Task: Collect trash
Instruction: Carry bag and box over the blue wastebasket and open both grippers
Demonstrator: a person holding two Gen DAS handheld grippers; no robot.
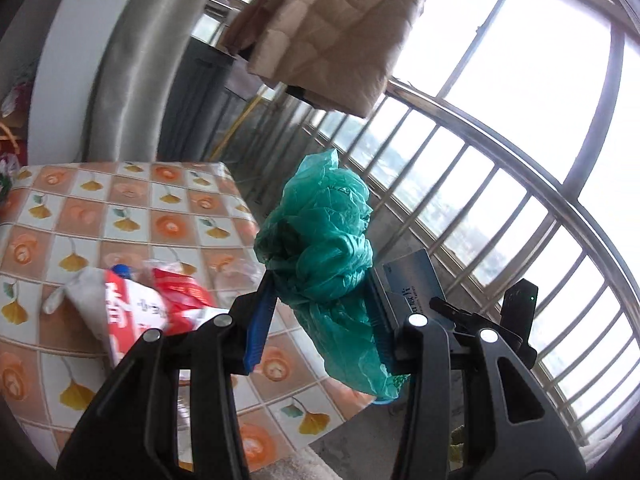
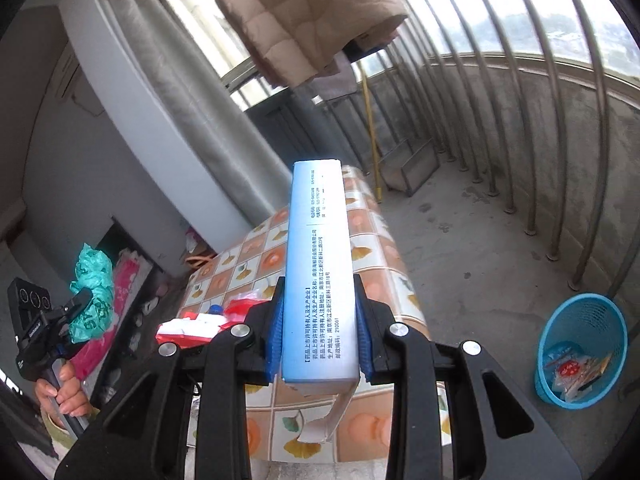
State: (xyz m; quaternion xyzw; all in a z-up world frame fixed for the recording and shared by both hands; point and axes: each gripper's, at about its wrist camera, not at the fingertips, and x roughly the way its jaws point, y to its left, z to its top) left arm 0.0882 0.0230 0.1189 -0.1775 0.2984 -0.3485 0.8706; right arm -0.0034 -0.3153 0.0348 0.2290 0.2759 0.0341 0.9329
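My left gripper (image 1: 320, 304) is shut on a crumpled green plastic bag (image 1: 324, 248), held above the table's corner; the same green bag (image 2: 92, 288) shows in the right wrist view at far left, in the left gripper (image 2: 78, 308) held by a hand (image 2: 66, 392). My right gripper (image 2: 320, 320) is shut on a long light-blue carton (image 2: 318, 264) with a torn near end, raised over the table. That carton (image 1: 412, 280) and the right gripper (image 1: 460, 314) appear just right of the green bag. Red-and-white wrappers (image 1: 144, 304) with a blue cap lie on the table (image 1: 132, 208), also seen as wrappers (image 2: 200, 324).
A blue mesh waste basket (image 2: 580, 348) with wrappers inside stands on the concrete floor at the right. Metal balcony bars (image 2: 520, 128) curve around the back and right. A beige quilted jacket (image 1: 332, 28) hangs overhead. A curtain (image 1: 132, 60) and a white wall lie left.
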